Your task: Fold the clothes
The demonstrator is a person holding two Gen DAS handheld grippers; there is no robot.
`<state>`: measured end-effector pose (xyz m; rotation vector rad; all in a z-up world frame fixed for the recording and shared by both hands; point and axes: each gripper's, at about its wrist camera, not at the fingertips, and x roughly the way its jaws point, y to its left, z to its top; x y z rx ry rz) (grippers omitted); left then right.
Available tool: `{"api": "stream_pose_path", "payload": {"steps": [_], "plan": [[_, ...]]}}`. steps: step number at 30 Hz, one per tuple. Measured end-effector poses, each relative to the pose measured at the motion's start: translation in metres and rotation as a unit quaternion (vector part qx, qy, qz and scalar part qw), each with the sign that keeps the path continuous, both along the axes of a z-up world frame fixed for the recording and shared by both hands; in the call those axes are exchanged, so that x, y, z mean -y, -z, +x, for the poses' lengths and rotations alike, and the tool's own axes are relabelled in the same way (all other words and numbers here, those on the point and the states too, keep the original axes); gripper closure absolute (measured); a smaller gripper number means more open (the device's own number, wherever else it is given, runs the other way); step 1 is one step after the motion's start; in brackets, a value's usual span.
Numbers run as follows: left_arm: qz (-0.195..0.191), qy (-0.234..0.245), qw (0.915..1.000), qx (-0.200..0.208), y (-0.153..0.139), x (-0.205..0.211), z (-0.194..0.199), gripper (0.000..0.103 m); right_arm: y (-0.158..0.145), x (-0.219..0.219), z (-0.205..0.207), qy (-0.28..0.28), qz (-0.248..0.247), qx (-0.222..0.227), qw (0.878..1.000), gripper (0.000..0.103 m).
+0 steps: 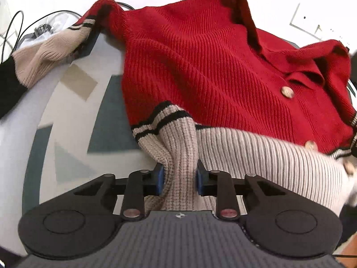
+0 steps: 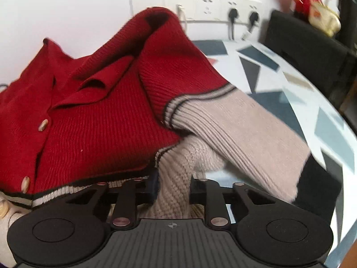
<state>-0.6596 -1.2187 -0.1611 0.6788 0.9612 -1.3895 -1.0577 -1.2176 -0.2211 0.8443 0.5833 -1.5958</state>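
Red-and-beige knit cardigan (image 1: 200, 67) heaped on patterned tabletop (image 1: 73, 116), left gripper (image 1: 179, 182) jaws clamped on beige hem, right gripper (image 2: 173, 189) jaws likewise

The table (image 1: 73, 120) has a shiny top with a pattern of shapes on it: dark blue-green, light blue, tan and white patches. Its edge looks round in both views.

A knitted cardigan (image 1: 200, 62) lies right on the table. It is red on top and beige lower down, with black stripes between the two colours. One sleeve (image 1: 51, 47) of the cardigan reaches out over the table edge. The other sleeve (image 2: 250, 129) stretches out from the cardigan across the patterned top, and its black cuff (image 2: 316, 185) rests on the table.
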Motion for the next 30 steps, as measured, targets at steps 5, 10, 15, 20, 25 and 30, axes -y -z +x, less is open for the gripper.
{"api": "stream_pose_path", "payload": {"steps": [5,10,15,20,25,30], "plan": [[0.004,0.009,1.0,0.001,-0.006,-0.033,-0.011,0.075,-0.001,-0.035,-0.007,0.004,0.008,0.001,1.0,0.086],[0.017,0.005,0.9998,-0.009,-0.007,-0.072,-0.015,0.072,-0.003,-0.084,-0.006,0.011,0.023,-0.004,1.0,0.086],[0.027,0.007,0.9994,-0.019,-0.02,-0.072,-0.007,0.059,-0.008,-0.112,-0.001,0.047,0.034,-0.018,0.998,0.065],[-0.029,0.053,0.9932,-0.099,-0.078,-0.07,0.012,0.059,-0.064,-0.103,0.005,0.104,-0.011,0.033,0.994,0.058],[-0.056,0.06,0.9739,-0.212,-0.119,-0.059,0.037,0.057,-0.145,-0.081,0.017,0.094,-0.121,0.096,0.983,0.055],[-0.157,0.028,0.9689,-0.189,-0.172,-0.054,0.061,0.038,-0.205,-0.046,0.031,0.067,-0.194,0.143,0.968,0.055]]}}
